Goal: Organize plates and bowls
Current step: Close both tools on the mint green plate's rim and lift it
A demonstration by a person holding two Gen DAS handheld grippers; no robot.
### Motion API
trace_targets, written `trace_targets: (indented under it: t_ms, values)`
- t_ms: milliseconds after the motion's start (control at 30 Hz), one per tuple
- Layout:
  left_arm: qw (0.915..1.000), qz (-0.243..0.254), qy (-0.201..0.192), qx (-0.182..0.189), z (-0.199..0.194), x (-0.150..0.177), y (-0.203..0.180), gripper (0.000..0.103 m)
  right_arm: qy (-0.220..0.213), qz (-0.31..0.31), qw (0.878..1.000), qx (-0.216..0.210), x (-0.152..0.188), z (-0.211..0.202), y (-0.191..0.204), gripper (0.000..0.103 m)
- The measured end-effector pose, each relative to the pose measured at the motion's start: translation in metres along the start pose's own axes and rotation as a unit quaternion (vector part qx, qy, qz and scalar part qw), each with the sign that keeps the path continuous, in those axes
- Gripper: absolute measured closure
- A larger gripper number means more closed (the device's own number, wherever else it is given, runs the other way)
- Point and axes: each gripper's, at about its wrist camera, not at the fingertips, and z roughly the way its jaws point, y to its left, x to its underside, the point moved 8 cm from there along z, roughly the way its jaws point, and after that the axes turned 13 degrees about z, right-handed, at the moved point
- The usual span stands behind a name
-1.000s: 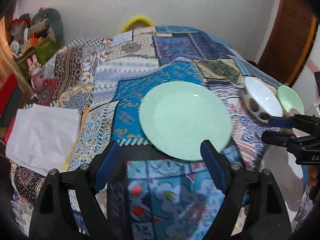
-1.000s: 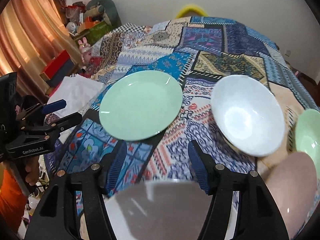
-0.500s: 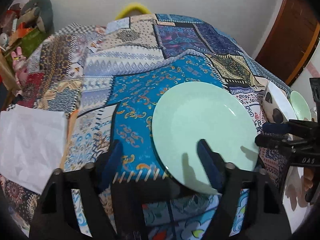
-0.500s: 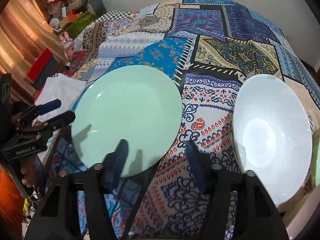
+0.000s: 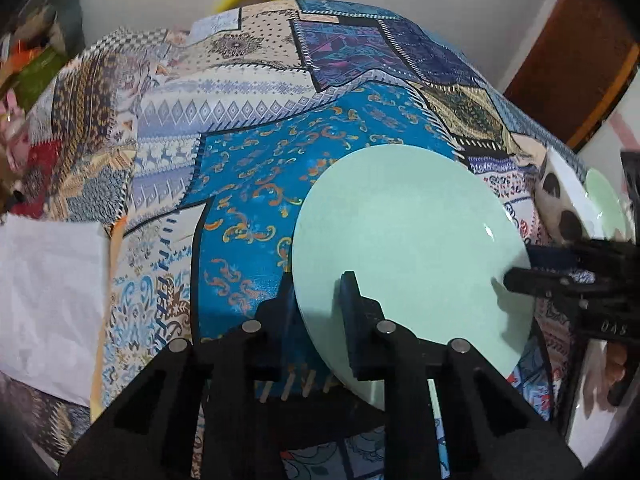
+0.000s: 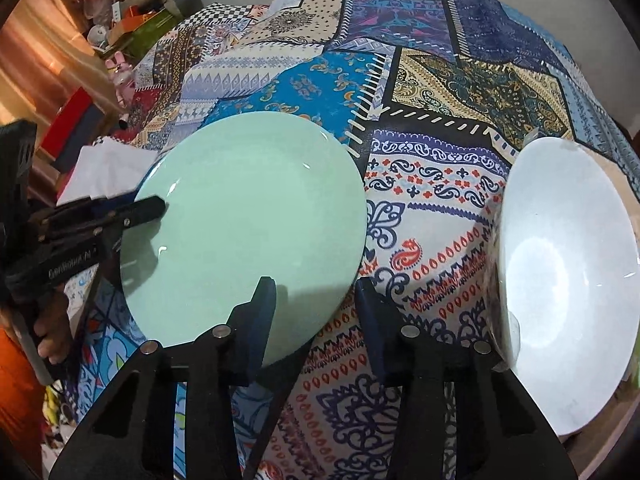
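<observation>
Both grippers close on the mint-green plate (image 5: 408, 240): left gripper (image 5: 316, 308) pinches its rim, right gripper (image 6: 316, 312) straddles the opposite rim, still gapped.

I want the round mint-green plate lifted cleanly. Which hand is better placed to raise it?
Left. The left gripper is closing with the round mint-green plate's rim between its fingers; the right gripper, also closing, straddles that rim more loosely.
</observation>
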Motion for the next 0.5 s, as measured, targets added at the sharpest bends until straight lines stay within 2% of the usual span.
trace_targets:
  t_ms: [167,300,500]
  values:
    - [0.9998,-0.011,0.007,0.015,0.0,0.002,0.002,0.082,0.005,0.002,1.0,0.007,-0.002,0.004,0.002,0.065]
    - [0.9999,-0.003,0.012,0.012,-0.006,0.01,-0.002,0.082,0.006,0.007,1.0,-0.007,-0.002,0.002,0.0,0.065]
    - [0.9995,-0.001,0.029,0.011,-0.026,0.038,-0.012,0.08,0.021,-0.018,0.999,-0.018,0.01,0.0,0.009,0.065]
